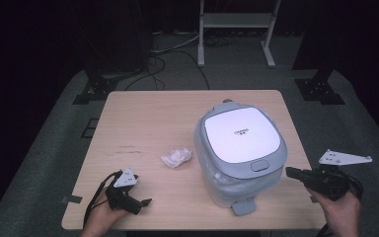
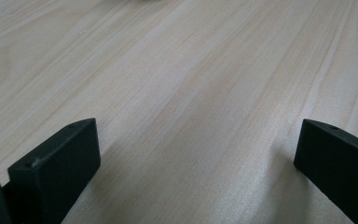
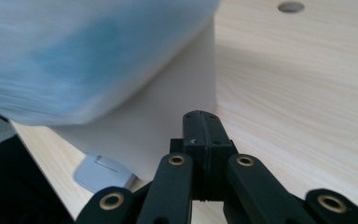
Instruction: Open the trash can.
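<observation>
the white pedal bin [image 1: 240,153] with a grey-blue lid [image 1: 242,136] stands upright on the right half of the pale wooden surface [image 1: 148,118], near its front edge, with its grey foot pedal [image 1: 243,206] jutting toward the person and a clear liner bunched under the lid's rim

the right gripper [image 1: 296,173] is held in the person's right hand [image 1: 343,210] off the surface's right front corner, its tip pointing at the bin's side, just beside it and not touching; its jaws are pressed together with nothing between them, and in the right gripper view the closed tip [image 3: 201,126] sits before the bin's white wall [image 3: 168,107], the blurred lid [image 3: 84,51] overhead and the pedal [image 3: 103,173] low at left

the left gripper [image 1: 140,202] lies low at the front left of the surface in the left hand [image 1: 103,217], well apart from the bin; the left gripper view shows its jaws standing wide with bare wood [image 2: 191,93] between them

a crumpled white wad of paper or plastic [image 1: 176,157] lies on the surface between the two grippers, just left of the bin and apart from it; nothing stands between the right gripper and the bin's side

beyond the far edge there is grey floor [image 1: 237,74], loose cables [image 1: 163,54] and the feet of a white stand [image 1: 234,34]
</observation>
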### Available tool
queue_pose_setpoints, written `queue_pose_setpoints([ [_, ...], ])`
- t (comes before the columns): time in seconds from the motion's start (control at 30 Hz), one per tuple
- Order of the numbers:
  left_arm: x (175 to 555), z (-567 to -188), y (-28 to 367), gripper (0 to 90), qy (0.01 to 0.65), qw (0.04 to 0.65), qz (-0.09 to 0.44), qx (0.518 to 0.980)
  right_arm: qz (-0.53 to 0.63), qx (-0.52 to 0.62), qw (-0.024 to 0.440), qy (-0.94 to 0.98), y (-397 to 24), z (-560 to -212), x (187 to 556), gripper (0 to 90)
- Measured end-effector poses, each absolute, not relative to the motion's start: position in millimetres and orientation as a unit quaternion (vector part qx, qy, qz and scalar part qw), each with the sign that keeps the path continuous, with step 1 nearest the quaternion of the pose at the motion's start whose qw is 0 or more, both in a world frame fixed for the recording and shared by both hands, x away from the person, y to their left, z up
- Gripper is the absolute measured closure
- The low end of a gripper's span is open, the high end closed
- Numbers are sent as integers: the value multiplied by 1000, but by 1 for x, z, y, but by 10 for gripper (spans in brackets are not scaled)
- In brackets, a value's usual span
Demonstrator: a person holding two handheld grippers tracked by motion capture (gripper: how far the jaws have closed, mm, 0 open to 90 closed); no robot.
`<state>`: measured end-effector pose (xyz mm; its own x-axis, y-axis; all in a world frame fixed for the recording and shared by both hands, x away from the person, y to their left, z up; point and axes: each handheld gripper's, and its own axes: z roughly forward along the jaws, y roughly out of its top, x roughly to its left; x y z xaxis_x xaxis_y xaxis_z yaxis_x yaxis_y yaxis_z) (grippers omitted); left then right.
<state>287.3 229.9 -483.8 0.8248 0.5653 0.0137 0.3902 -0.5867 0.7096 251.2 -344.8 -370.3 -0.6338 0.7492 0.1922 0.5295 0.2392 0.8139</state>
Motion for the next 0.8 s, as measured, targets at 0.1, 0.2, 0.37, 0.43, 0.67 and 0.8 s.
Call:
queue_pose_setpoints([
  [0.1,287,-484,230,0,271,365,120,883,465,409,118,776,-345,-365,250,900],
  [0.2,287,-484,230,0,271,365,120,883,469,403,120,777,-345,-358,249,900],
  [0.37,287,-484,230,0,270,365,120,883,480,390,120,776,-344,-343,246,899],
  [0.43,287,-484,230,0,271,365,120,883,483,388,123,775,-344,-337,245,899],
  [0.67,287,-484,230,0,270,366,121,882,507,368,132,768,-344,-311,241,899],
  [0.8,287,-484,230,0,271,367,121,882,517,358,138,765,-344,-301,240,899],
])
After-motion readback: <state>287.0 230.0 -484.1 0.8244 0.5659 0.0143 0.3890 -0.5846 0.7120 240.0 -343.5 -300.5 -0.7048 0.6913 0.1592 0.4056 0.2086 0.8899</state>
